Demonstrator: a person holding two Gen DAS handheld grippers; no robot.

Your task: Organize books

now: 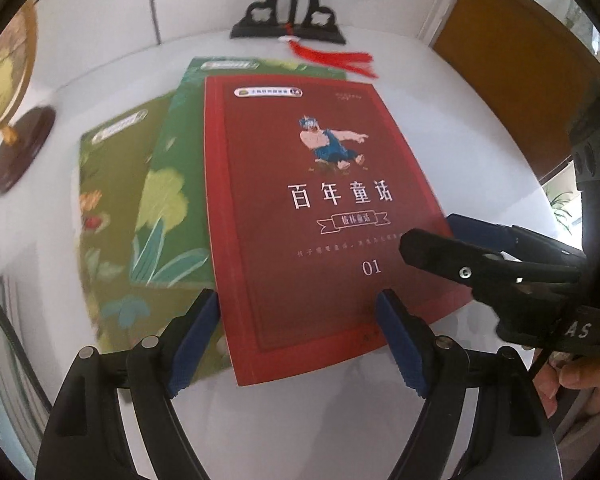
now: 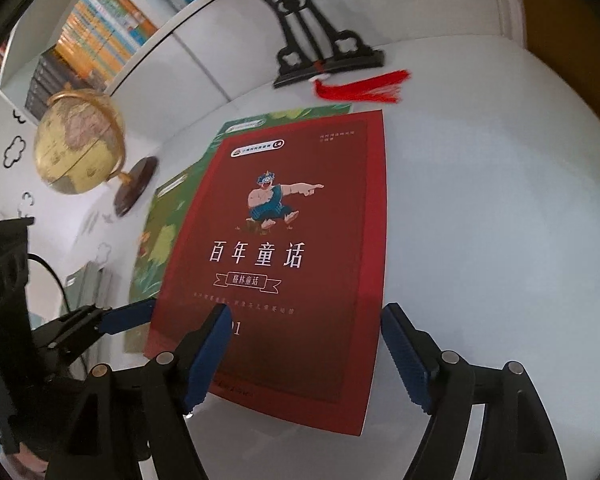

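My left fingers [image 1: 296,320] stand wide apart, blue pads either side of the near-left corner of the dark red softcover book with the cartoon figure and white title [image 1: 312,208]. Nothing gripped; the pads look clear of the cover, though I cannot tell whether the tips touch it. My right fingers [image 2: 306,344] are spread just as wide over the same book's near edge, one pad above the cover by the "01", the other out over bare desk at 3 o'clock. Empty too.

My reading: both sets bracket the red book from the two near corners so I can square it or slide it against the pile, not lift it.

The red book lies flat on top of a fanned pile. Under it, peeking out at 9 to 11 o'clock, a dark green book with leaf pattern [image 1: 176,184]; under that, further toward 9, an olive-green book with flowers [image 1: 108,184]. The edges are out of line, so the stack is not yet tidy.

Glossy white desk [image 2: 480,220], rounded edge. At 12 o'clock a black carved wooden stand [image 1: 288,20] with a red tassel [image 1: 340,58] trailing beside the books. At 10 o'clock a yellowish globe on a brown round base [image 2: 80,148]. Beyond it, a white shelf of colourful book spines [image 2: 100,28].
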